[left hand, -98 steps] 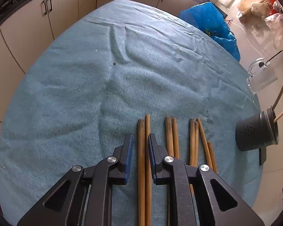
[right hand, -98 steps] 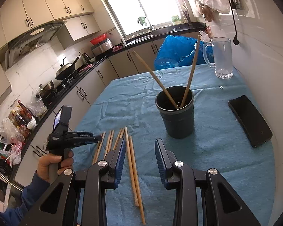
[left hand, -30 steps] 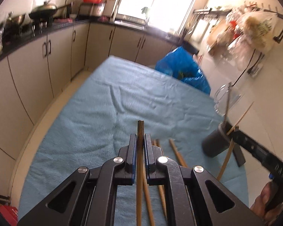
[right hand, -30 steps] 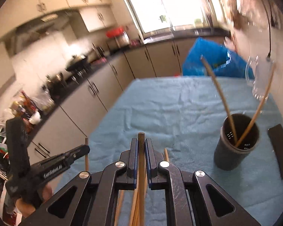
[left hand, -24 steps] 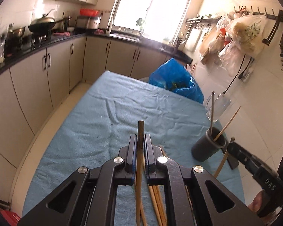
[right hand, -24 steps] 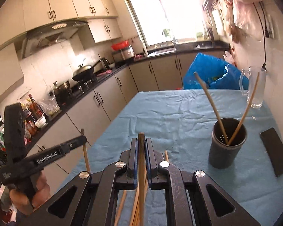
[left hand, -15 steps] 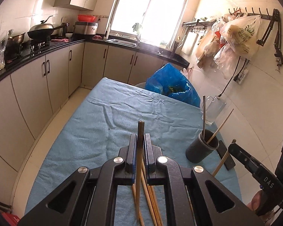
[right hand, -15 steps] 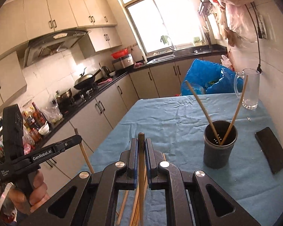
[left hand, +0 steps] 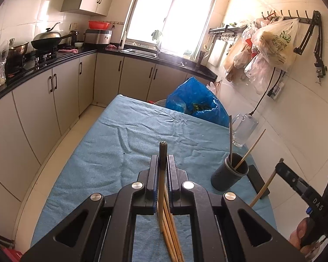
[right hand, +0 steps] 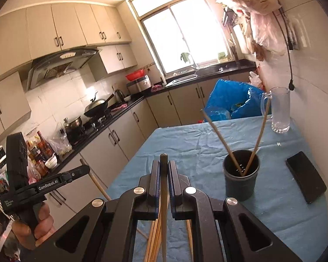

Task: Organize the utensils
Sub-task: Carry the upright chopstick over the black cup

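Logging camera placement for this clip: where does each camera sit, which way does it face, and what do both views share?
Left wrist: on the left hand-held gripper, shut on a chopstick, facing along the table toward the window; the right hand shows at the lower right.
Right wrist: on the right hand-held gripper, shut on another chopstick, facing the same way; the left hand shows at the lower left.
Shared: black cup, glass jug, blue bag, phone.
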`<state>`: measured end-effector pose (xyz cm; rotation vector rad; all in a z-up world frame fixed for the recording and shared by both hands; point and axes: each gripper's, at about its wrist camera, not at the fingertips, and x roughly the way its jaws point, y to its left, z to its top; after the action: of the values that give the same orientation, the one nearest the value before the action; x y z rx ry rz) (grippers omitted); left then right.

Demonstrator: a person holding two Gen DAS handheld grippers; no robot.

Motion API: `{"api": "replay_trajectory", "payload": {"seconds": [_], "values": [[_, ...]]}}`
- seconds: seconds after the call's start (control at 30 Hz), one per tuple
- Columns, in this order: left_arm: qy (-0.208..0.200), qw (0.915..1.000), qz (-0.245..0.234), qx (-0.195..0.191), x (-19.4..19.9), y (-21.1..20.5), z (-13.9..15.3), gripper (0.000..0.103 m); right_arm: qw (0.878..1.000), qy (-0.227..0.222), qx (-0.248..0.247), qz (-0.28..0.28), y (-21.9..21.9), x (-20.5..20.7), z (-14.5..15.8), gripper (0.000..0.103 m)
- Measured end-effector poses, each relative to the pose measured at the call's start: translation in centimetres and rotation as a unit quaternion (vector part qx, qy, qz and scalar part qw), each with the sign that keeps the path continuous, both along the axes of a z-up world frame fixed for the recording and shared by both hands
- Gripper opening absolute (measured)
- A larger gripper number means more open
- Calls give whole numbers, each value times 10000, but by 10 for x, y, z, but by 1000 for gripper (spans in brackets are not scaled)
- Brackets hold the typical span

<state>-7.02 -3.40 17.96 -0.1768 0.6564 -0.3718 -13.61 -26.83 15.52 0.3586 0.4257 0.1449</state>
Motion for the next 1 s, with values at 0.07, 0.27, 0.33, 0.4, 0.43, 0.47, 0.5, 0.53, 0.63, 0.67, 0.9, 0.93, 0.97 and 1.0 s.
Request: {"api": "replay_trajectory", "payload": {"seconds": [0.07,0.27,0.33,0.4,0.43,0.47,0.5,0.53,0.63,0.67,0.9,0.93,0.97,1.0], "values": [[-5,10000,-2,-5,-1,-1,1,7,10000,-53,17,-64,-4,-4,3,8],[-29,10000,-62,-45,-4,-4,8,7,9992,-207,92,-321,-22,-19,11,8],[-36,9999,-117,-61,-4,-5,10,7,9988,-259,131,-404,-29,-23,13,8],[-47,9999,-126,-61,-5,-8,12,7,9983,-295,167,-476,-35,-27,15,8],[-50,9999,-141,-66,-5,-9,13,7,9981,-301,193,-506,-38,-29,15,8],[-54,9998,-170,-75,-6,-11,14,7,9979,-306,223,-534,-40,-31,15,8],[-57,9998,-183,-80,-6,-12,15,7,9977,-311,248,-549,-43,-32,16,8],[-62,9997,-206,-82,-6,-14,16,7,9976,-317,265,-561,-45,-33,16,8],[-51,9995,-303,-105,-7,-20,19,7,9968,-358,305,-653,-53,-37,18,8],[-43,9993,-341,-118,-6,-22,21,7,9966,-370,317,-666,-56,-39,19,8],[-112,9982,-579,-129,-8,-40,33,6,9944,-467,416,-853,-70,-51,22,8],[-115,9980,-610,-128,-9,-42,34,7,9942,-476,425,-871,-72,-52,23,8],[-118,9978,-646,-129,-9,-45,36,7,9939,-488,431,-895,-73,-53,23,8],[-121,9976,-672,-126,-9,-49,37,6,9935,-505,436,-919,-75,-55,24,8]]}}
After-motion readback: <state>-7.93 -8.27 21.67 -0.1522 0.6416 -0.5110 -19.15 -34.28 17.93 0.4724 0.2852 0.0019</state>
